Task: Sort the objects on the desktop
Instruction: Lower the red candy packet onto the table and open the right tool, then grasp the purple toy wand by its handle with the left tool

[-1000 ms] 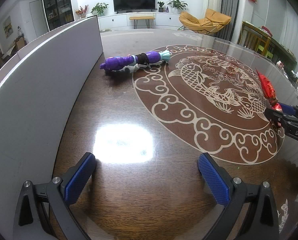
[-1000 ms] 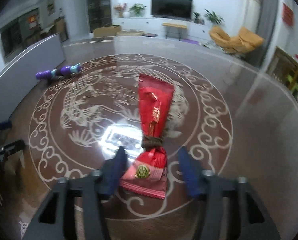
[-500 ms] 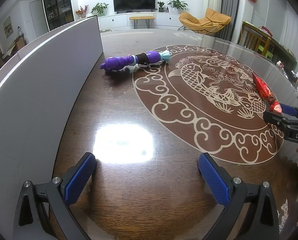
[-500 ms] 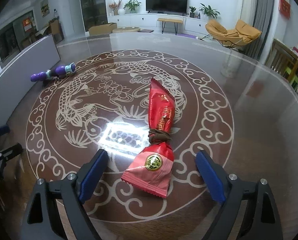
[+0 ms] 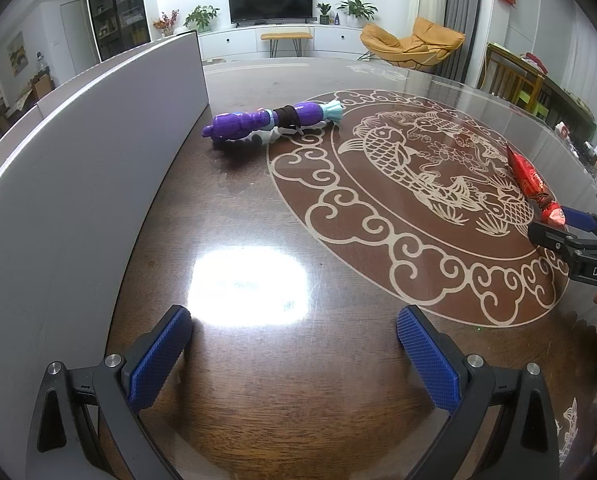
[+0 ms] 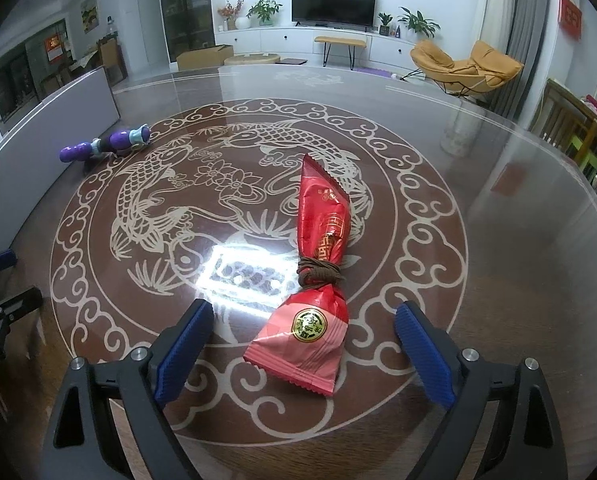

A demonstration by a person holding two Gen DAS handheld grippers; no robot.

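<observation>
Packet [image 6: 318, 280] on the table [image 6: 478, 240], tied bundle [image 6: 106, 146] far left beside the partition [image 6: 58, 108].

Both fisheye views are sharp at centre, with straight lines bowed and dark vignetting toward the corners. Overhead light throws a blown-out white glare patch on the glossy table [image 5: 258, 208], which also mirrors the room. The right-wrist view is dimmer and bluer.

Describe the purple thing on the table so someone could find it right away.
Start at the grey board standing along the table's edge. Near its far end lies the purple packet, tied round the middle with dark cord; the only other packet is red.
</observation>
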